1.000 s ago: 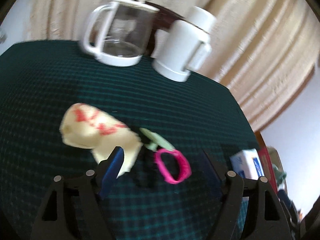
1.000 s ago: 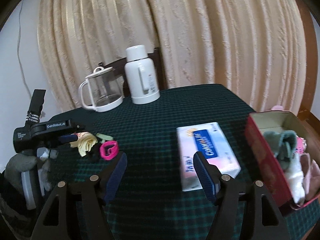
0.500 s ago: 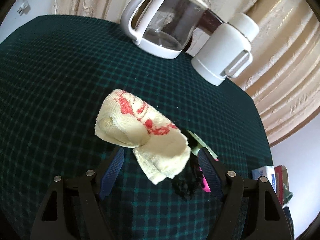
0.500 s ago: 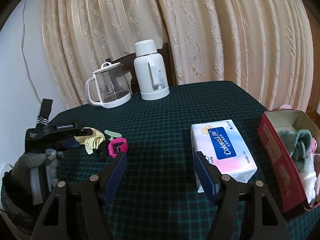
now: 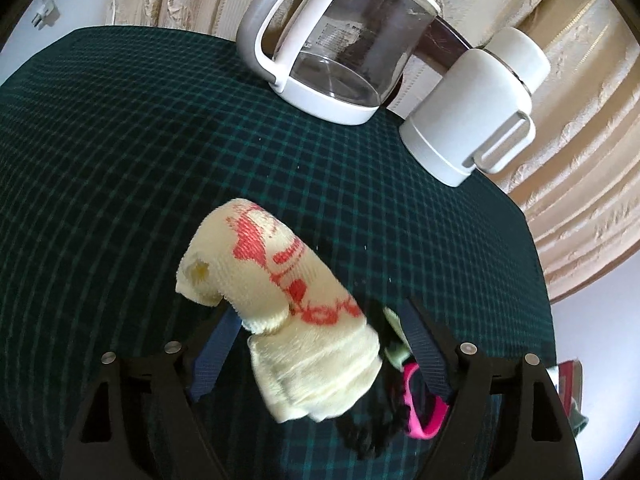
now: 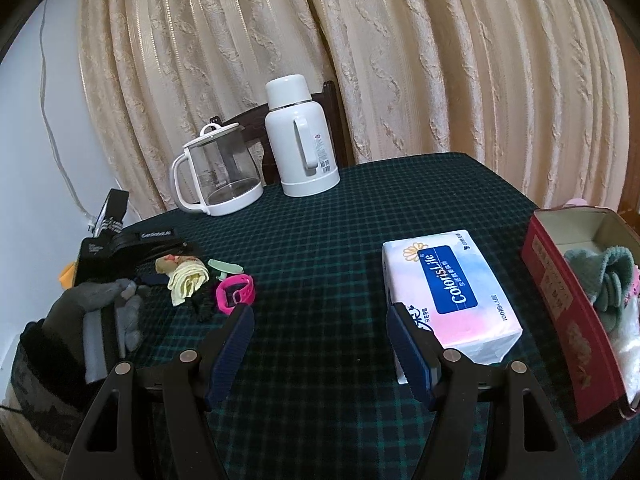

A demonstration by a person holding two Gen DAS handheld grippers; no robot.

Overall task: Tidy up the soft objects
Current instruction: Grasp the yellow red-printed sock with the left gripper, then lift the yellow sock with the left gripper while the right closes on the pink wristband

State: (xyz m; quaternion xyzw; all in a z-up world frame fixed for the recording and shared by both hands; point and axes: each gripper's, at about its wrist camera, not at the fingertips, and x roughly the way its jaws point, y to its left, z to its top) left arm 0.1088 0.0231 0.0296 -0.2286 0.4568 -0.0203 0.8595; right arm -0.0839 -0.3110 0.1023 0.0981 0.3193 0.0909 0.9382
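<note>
A cream sock with red print (image 5: 288, 312) lies on the dark green checked tablecloth (image 5: 120, 160). My left gripper (image 5: 320, 316) straddles it. Its jaws are opening, and the blue pads (image 5: 216, 344) stand clear of the sock on both sides. A pink band (image 5: 424, 408), a black fuzzy piece (image 5: 372, 432) and a pale green strip (image 5: 394, 340) lie just right of the sock. In the right wrist view the sock (image 6: 186, 278) sits at the far left, and my right gripper (image 6: 320, 312) hovers open over bare cloth with nothing in it.
A glass kettle (image 5: 336, 48) and a white thermos (image 5: 476, 108) stand at the table's back. A tissue pack (image 6: 448, 288) lies beside my right gripper's right finger. A red box (image 6: 560, 280) at the right edge holds a green sock (image 6: 604, 272) and other soft items.
My left gripper has moved forward and down over the cream sock, which now lies between its fingers, and it has rolled somewhat. The right gripper has hardly moved.
</note>
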